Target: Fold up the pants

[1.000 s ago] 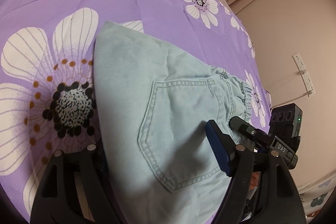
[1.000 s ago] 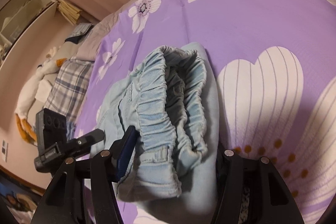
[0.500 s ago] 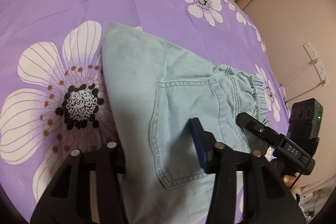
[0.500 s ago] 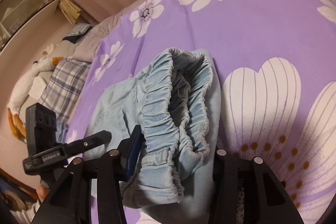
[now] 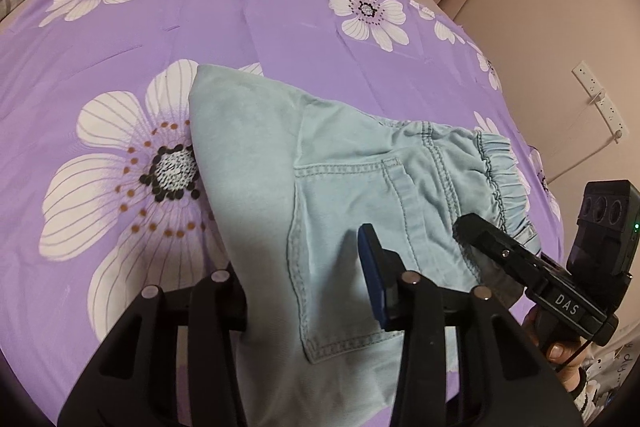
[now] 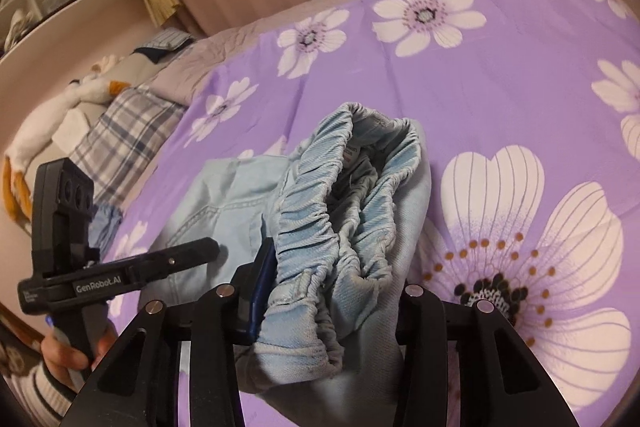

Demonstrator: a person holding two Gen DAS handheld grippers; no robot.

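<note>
Our left claw (image 5: 308, 291) is clamped on the folded pants (image 5: 360, 195) at their near end, by the back pocket; its jaws have just been closing, with cloth bunched between them. Our right claw (image 6: 332, 311) is clamped on the elastic waistband (image 6: 320, 227), also after a closing move, with several gathered layers between its jaws. In the right view the waistband end looks to be coming up off the bed (image 6: 500, 75); how much of the rest has left the sheet we cannot tell.

The pants lie near the middle of the bed, closer to its near edge, over a big white flower on the purple sheet.

What could go wrong, as we judge it: the right claw holds a thick, springy bundle, and an inner layer of the waistband may slip out as we lift, so the fold opens. The left claw seems to have taken a pinch of cloth; if it caught only the top layer, the lower layers will sag and the stack will skew. If the two claws rise unevenly or pull apart, the tidy edge will twist. The sheet may also drag along if a jaw has nipped it; we cannot see whether it has.

Writing: the right claw's body reads "DAS" (image 5: 566, 301); the left claw's reads "GenRobot.AI" (image 6: 98, 283). A small tag (image 6: 352, 151) inside the waistband is too small to read.
</note>
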